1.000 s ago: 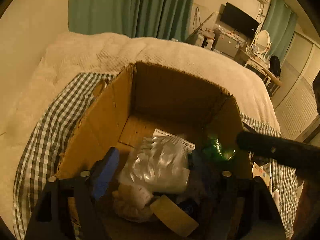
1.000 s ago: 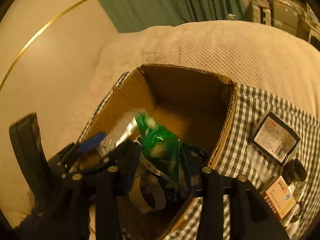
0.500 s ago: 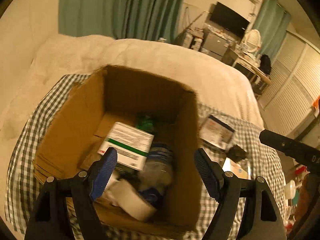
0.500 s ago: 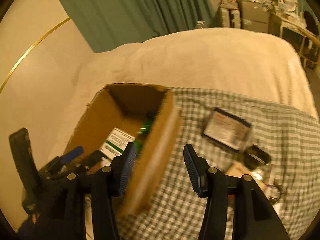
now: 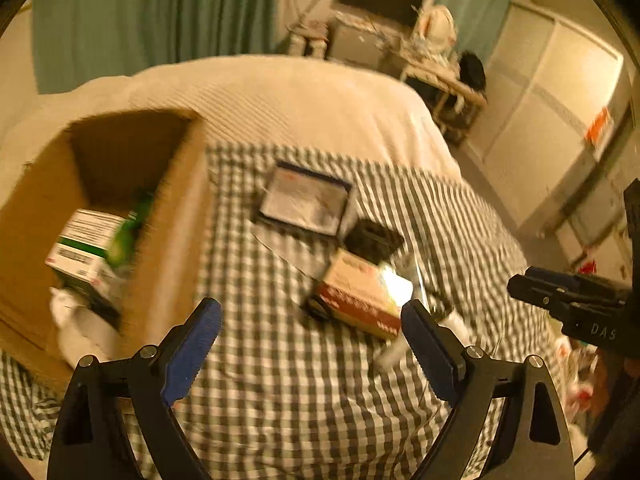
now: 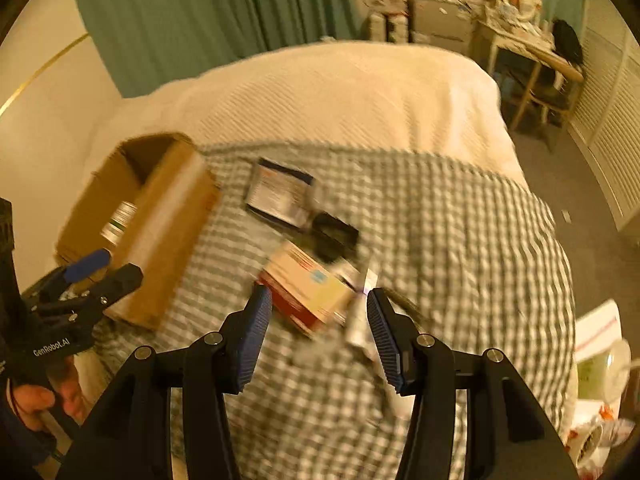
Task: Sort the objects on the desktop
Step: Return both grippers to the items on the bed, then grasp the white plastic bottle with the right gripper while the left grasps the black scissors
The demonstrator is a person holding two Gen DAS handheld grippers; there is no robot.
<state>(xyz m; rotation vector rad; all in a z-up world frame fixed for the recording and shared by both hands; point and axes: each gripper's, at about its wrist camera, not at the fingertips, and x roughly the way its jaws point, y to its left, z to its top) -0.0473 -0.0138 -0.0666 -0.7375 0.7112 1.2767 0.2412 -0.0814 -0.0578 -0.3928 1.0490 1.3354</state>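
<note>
An open cardboard box (image 5: 168,240) stands at the left on the checked cloth (image 5: 280,400). It holds a white-and-green carton (image 5: 84,240), a green packet (image 5: 128,232) and other items. Loose on the cloth lie a flat dark-framed packet (image 5: 306,200), a small black object (image 5: 372,238), a red-and-cream box (image 5: 360,296) and a white tube (image 6: 360,320). My left gripper (image 5: 310,316) hangs over the cloth beside the cardboard box; its jaws are opening with nothing held between them. My right gripper (image 6: 320,304) is open just above the red-and-cream box (image 6: 308,292).
The cloth covers part of a bed with a cream blanket (image 5: 300,100). Green curtains (image 6: 200,12), a desk (image 6: 532,48) and a television stand behind. At the right the bed drops to the floor, where a white bag (image 6: 600,332) lies. A person's hand (image 6: 36,404) holds the left gripper's handle.
Both grippers have swung right, from over the cardboard box to over the loose items on the cloth. The green packet stayed in the box. The left jaws stand wider.
</note>
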